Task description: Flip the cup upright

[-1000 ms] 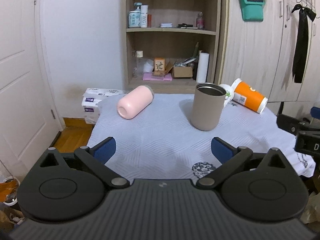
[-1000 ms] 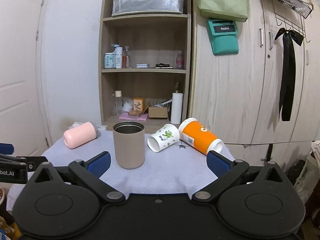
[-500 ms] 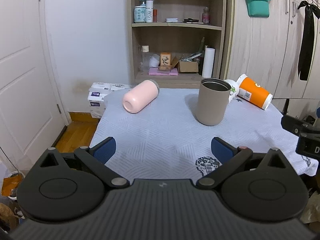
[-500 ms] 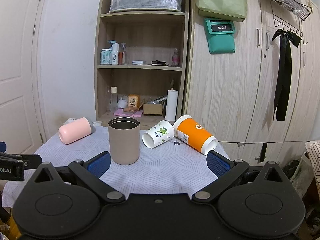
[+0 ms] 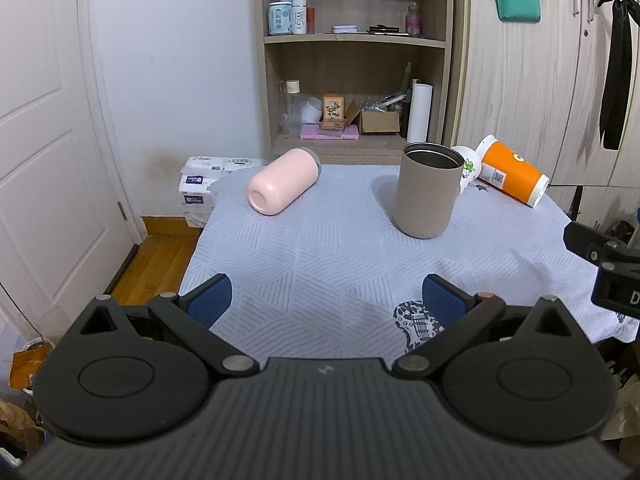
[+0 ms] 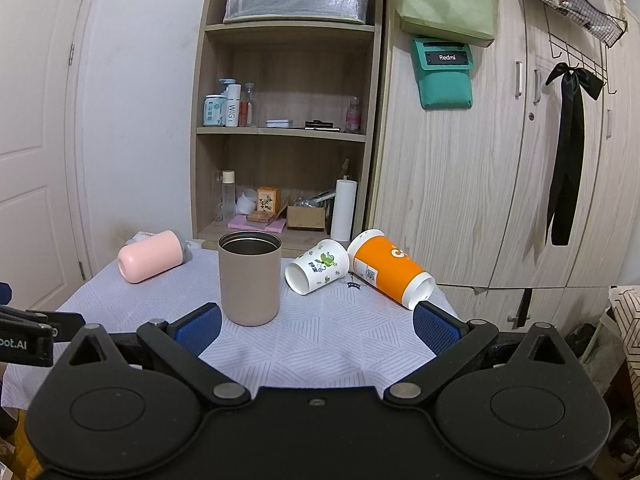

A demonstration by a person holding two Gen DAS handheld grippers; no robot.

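You hold both the left gripper (image 5: 326, 294) and right gripper (image 6: 316, 324) spread wide, empty, facing three toppled cups, apparently picking one

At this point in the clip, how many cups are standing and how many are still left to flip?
Done: the tan cup stands upright, mouth up. In hand: nothing; the left tool and right tool are both open and empty, short of the cups. Left: the pink cup, the white cup and the orange cup all lie on their sides on the tablecloth.
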